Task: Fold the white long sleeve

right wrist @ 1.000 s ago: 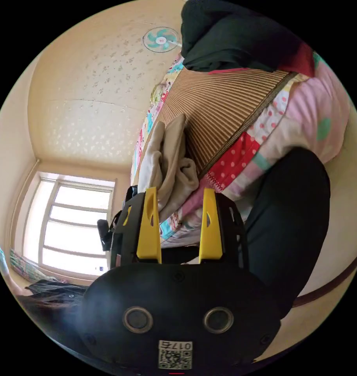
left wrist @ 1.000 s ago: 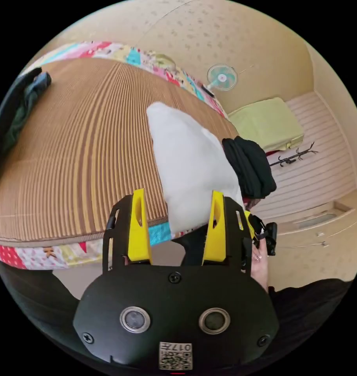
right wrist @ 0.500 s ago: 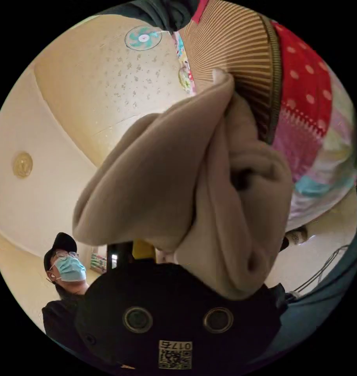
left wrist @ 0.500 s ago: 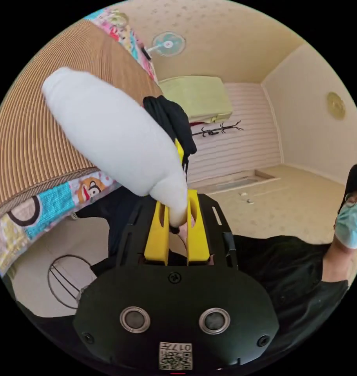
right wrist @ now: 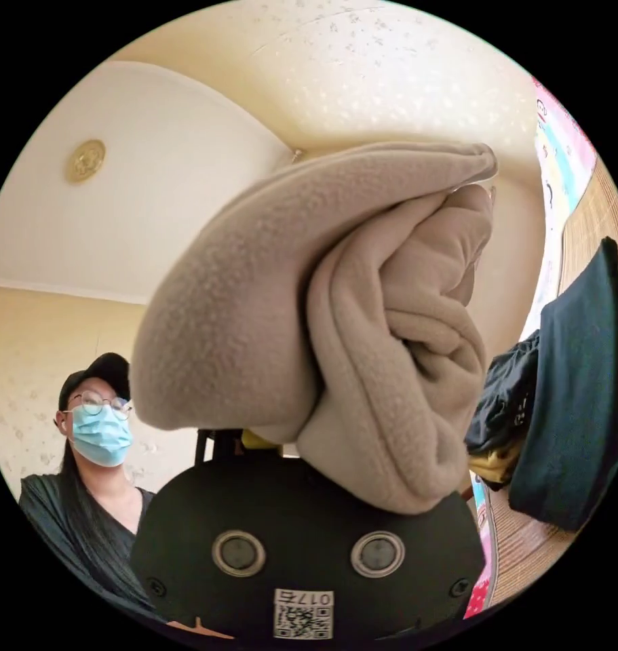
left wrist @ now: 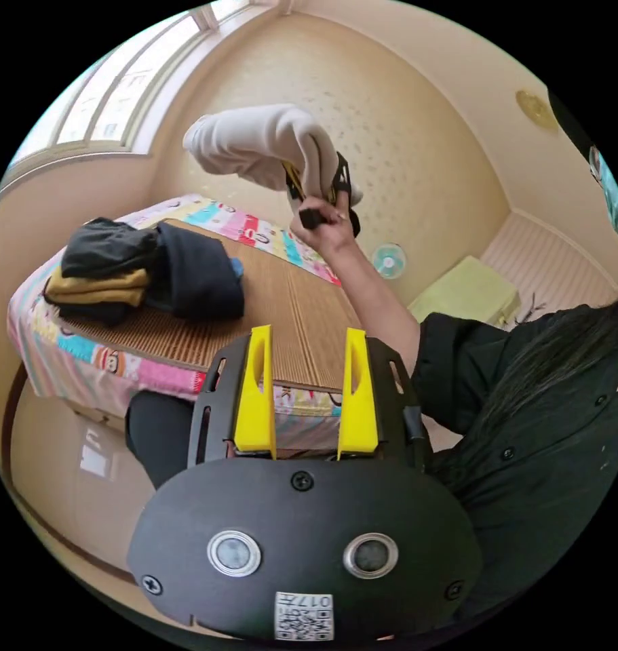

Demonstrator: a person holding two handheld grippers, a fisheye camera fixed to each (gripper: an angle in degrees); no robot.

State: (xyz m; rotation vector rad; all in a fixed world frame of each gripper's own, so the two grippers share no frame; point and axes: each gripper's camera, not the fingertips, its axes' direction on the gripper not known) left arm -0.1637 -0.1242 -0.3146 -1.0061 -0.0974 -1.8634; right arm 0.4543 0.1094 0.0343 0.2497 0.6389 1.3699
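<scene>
The right gripper (left wrist: 317, 186) is raised high above the bed (left wrist: 292, 308), with the folded white long sleeve (left wrist: 254, 139) bunched in its fingers. In the right gripper view the fleece bundle (right wrist: 336, 325) drapes over those fingers so closely that they are mostly hidden; they appear clamped on it. The left gripper (left wrist: 306, 390) hangs low near the bed's edge, its yellow fingers (left wrist: 256, 390) wide apart and holding nothing. A pile of dark folded clothes (left wrist: 142, 274) sits on the bed's striped mat.
</scene>
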